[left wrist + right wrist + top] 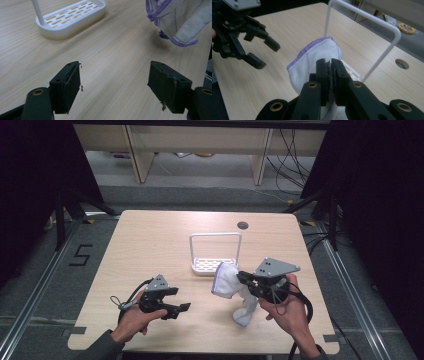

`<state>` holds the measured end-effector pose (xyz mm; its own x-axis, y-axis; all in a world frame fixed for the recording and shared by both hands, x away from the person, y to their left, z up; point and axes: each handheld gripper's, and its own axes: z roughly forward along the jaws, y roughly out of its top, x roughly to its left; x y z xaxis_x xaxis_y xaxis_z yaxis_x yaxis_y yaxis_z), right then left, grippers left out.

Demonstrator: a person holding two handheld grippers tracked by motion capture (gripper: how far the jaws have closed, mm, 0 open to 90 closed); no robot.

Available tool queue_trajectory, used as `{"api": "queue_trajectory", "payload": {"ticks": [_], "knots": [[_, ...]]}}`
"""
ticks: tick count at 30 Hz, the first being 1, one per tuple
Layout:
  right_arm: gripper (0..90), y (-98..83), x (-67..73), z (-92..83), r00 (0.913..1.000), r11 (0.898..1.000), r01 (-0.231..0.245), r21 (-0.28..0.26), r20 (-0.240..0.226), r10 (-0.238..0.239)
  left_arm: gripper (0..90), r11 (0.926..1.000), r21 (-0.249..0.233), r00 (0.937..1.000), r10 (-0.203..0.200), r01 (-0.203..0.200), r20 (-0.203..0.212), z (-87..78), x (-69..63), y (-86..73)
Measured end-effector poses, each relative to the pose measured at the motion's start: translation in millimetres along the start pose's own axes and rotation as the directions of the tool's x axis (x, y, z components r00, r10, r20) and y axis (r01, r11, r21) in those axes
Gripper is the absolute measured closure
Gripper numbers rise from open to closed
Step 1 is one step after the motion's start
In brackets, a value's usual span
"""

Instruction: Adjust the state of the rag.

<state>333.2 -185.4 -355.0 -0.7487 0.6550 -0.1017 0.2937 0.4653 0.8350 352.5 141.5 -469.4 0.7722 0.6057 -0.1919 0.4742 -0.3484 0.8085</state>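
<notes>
The right gripper [243, 278] had its black jaws clamped on a soft white cloth [226, 281] with purple stitched hems, hanging at four o'clock from the slotted white plastic rack [214, 264] with its thin wire hoop. The left gripper [180, 301] stood with jaws apart, holding nothing, above the pale wood-grain table [150, 240].

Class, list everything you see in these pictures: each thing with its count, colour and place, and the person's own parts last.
Cloth: one, white with purple edging, hanging from the right claw above the table.
Rack: one, white, slotted base with a tall wire loop, middle of the table.
Table: one, light wood, with a round hole near the far edge.
Roll of tape: one, yellow, on the floor beyond the table.
Left claw: one, black, open, near the front left.
Right claw: one, black, shut on the cloth.
</notes>
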Motion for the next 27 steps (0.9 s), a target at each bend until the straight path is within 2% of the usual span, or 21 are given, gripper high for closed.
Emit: {"api": "queue_trajectory", "payload": {"ticks": [2,4,5,6,8,10,11,13,14,15,16,17,18,21,22,23,25,26,27], "knots": [[85.4,3.2,0.9,-0.1,0.9998,1.0,0.013,-0.016,-0.012,-0.013,25.3,0.9999,0.01,0.9999,0.007,-0.007,0.013,-1.2,-1.6,1.1],[85.4,9.3,3.9,-1.7,0.9992,0.999,-0.001,-0.034,-0.041,0.0,25.5,0.9999,0.003,0.9999,0.013,-0.013,0.005,-2.6,-1.7,-0.4],[85.4,11.3,3.4,-0.4,0.9982,0.998,0.022,-0.062,-0.055,-0.026,26.3,0.9999,0.002,0.9999,0.013,-0.013,0.006,-3.5,-1.3,-0.9],[85.4,11.7,5.3,0.1,0.9977,0.998,-0.004,-0.07,-0.068,-0.001,27.0,0.9999,0.008,0.9999,0.012,-0.012,0.007,-5.2,-0.5,-1.3],[85.4,11.5,5.2,1.8,0.9929,0.998,-0.023,-0.065,-0.118,0.015,27.5,1.0,0.003,0.9999,0.009,-0.009,0.005,-7.2,1.5,-3.5],[85.4,6.0,5.7,8.1,0.9847,0.996,-0.064,-0.059,-0.166,0.053,29.6,1.0,-0.001,1.0,0.006,-0.006,0.0,-8.9,2.8,-5.8],[85.4,-2.1,4.2,16.5,0.9735,0.995,-0.097,-0.037,-0.212,0.087,30.4,1.0,0.003,0.9999,0.009,-0.009,0.009,-9.3,4.2,-6.9],[85.4,-5.9,2.4,21.1,0.9707,0.994,-0.104,-0.035,-0.221,0.094,30.8,1.0,0.002,0.9999,0.009,-0.009,0.01,-8.8,4.3,-7.3],[85.4,-11.5,0.1,26.4,0.9676,0.993,-0.119,-0.019,-0.227,0.112,31.4,0.9999,0.006,0.9999,0.013,-0.013,0.009,-8.5,4.1,-7.2],[85.4,-25.4,-7.1,38.8,0.9607,0.99,-0.141,0.018,-0.239,0.141,32.7,0.9999,0.012,0.9999,0.01,-0.01,0.012,-7.7,3.2,-6.7],[85.4,-25.4,-7.1,38.8,0.9607,0.99,-0.141,0.018,-0.239,0.141,32.7,0.9998,0.012,0.9997,0.013,-0.013,0.022,-6.6,3.2,-6.7],[85.4,-36.5,-12.1,47.4,0.9653,0.987,-0.149,0.062,-0.207,0.159,33.7,0.9994,0.024,0.9995,0.023,-0.024,0.022,-4.4,2.9,-6.5],[85.4,-36.5,-12.1,47.4,0.9653,0.987,-0.149,0.062,-0.207,0.159,33.9,0.9994,0.024,0.9995,0.023,-0.024,0.022,-4.4,2.9,-6.5],[85.2,-56.1,-26.9,60.7,0.9844,0.984,-0.125,0.129,-0.108,0.139,34.7,0.9993,0.028,0.9996,0.025,-0.025,0.012,-0.4,3.3,-6.6],[85.2,-56.1,-26.9,60.7,0.9844,0.984,-0.125,0.129,-0.108,0.139,34.7,0.9993,0.03,0.9998,0.02,-0.02,0.008,0.5,3.3,-6.2],[85.1,-63.5,-36.0,65.5,0.9891,0.983,-0.109,0.15,-0.082,0.122,35.0,0.9992,0.033,0.9997,0.021,-0.021,0.015,1.9,4.6,-6.0],[85.0,-65.4,-37.8,65.5,0.9888,0.979,-0.118,0.167,-0.071,0.132,35.0,0.9993,0.034,0.9998,0.017,-0.017,0.011,3.6,5.4,-6.1],[84.9,-69.3,-42.5,67.5,0.9931,0.979,-0.101,0.179,-0.041,0.11,35.1,0.9994,0.033,0.9999,0.014,-0.014,0.01,4.2,5.4,-6.0],[84.8,-71.7,-43.6,68.5,0.9919,0.975,-0.117,0.19,-0.026,0.124,35.1,0.999,0.041,0.9997,0.02,-0.021,0.011,4.5,6.7,-6.0]]}}
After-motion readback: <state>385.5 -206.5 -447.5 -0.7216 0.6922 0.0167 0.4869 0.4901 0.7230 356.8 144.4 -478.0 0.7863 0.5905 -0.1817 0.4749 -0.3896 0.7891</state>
